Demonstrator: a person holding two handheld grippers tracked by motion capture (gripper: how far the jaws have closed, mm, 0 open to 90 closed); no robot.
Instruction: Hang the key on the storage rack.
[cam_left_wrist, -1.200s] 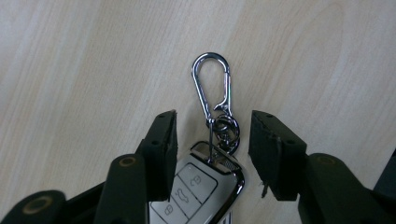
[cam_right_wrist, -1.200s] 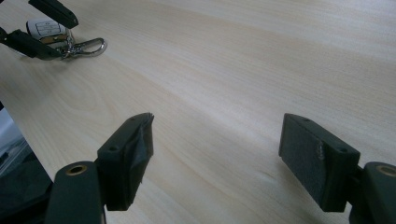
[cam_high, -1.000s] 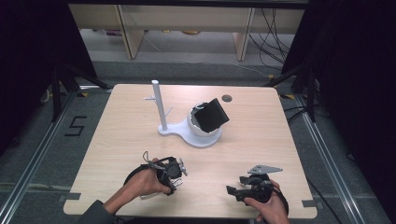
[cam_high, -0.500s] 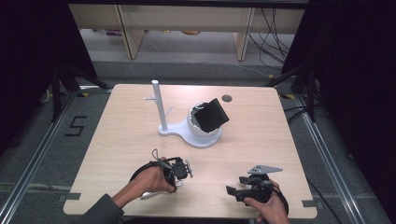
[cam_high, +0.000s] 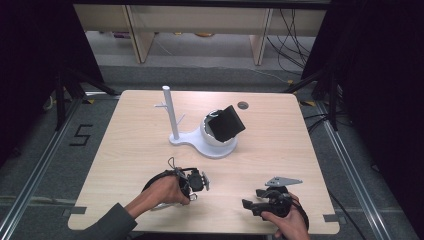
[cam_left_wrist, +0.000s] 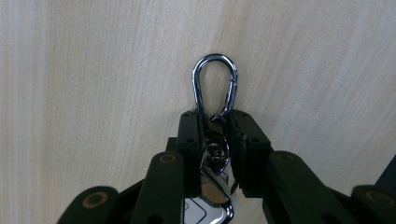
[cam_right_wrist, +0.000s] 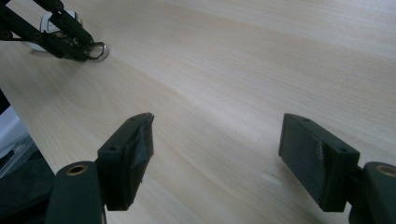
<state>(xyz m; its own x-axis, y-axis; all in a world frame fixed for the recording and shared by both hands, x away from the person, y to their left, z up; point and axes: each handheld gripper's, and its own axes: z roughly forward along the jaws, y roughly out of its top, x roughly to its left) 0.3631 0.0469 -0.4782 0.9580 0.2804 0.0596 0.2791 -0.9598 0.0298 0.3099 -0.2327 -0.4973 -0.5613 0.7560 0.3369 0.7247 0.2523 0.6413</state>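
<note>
The left gripper (cam_left_wrist: 217, 140) has just been closing on the keyring (cam_left_wrist: 215, 91), near the table's (cam_high: 280, 135) front edge, well short of the white stand (cam_high: 172, 117). Small, hard, slippery metal; pinching below the clasp seems surest. The right gripper (cam_right_wrist: 217, 158) is idling, jaws apart.

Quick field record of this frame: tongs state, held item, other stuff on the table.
left tongs: jaws have just been closing, pads now pressed on the keyring
keyring: silver carabiner clip lying on the table, loop poking out past the pads
right tongs: open, nothing between the jaws
table: light wood
white stand: upright post, far side
black box: tilted in the stand's bowl
</note>
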